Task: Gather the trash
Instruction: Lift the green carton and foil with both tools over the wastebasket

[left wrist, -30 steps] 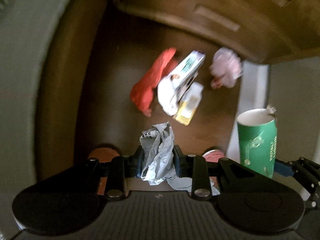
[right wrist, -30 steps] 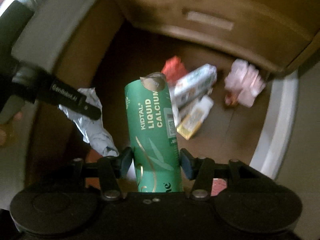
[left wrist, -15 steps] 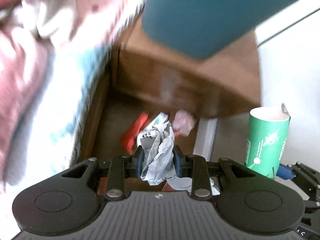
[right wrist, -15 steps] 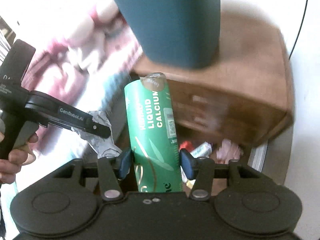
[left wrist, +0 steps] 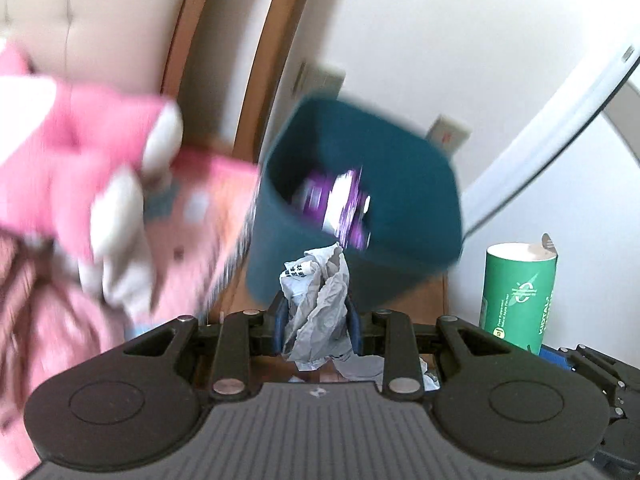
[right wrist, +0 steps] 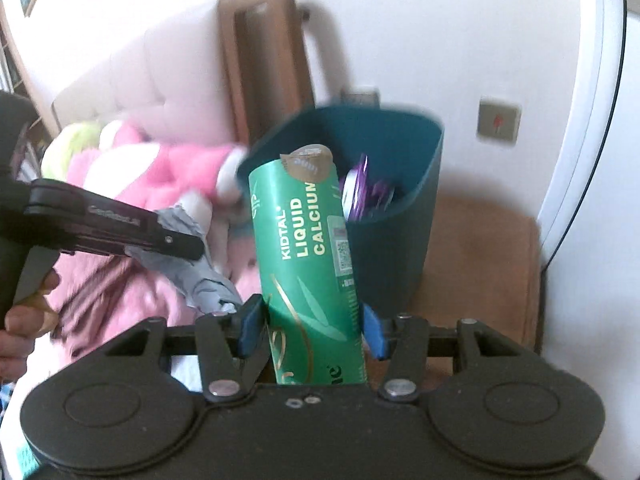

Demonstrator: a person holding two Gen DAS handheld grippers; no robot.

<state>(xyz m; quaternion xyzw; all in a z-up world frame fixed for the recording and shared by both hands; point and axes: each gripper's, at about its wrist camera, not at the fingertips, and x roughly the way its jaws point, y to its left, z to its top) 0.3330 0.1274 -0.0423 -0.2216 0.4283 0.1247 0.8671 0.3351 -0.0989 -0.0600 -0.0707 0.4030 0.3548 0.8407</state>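
My left gripper [left wrist: 318,320] is shut on a crumpled grey paper [left wrist: 320,304], held just in front of a dark teal bin [left wrist: 416,184]. The bin holds purple wrappers [left wrist: 340,204]. My right gripper [right wrist: 310,328] is shut on a green "Kidtal Liquid Calcium" tube [right wrist: 308,252], upright, in front of the same bin [right wrist: 400,240]. The tube also shows at the right of the left wrist view [left wrist: 520,292]. The left gripper with the grey paper [right wrist: 192,264] shows at the left of the right wrist view.
The bin stands on a brown wooden nightstand [right wrist: 480,264] against a white wall. A bed with pink plush and bedding [left wrist: 80,184] lies to the left. A padded headboard [right wrist: 168,92] and wall sockets [right wrist: 498,122] are behind.
Both grippers have risen from the floor trash up to the level of the bin's rim, still holding the paper and the tube. The bin's inside has come into view.
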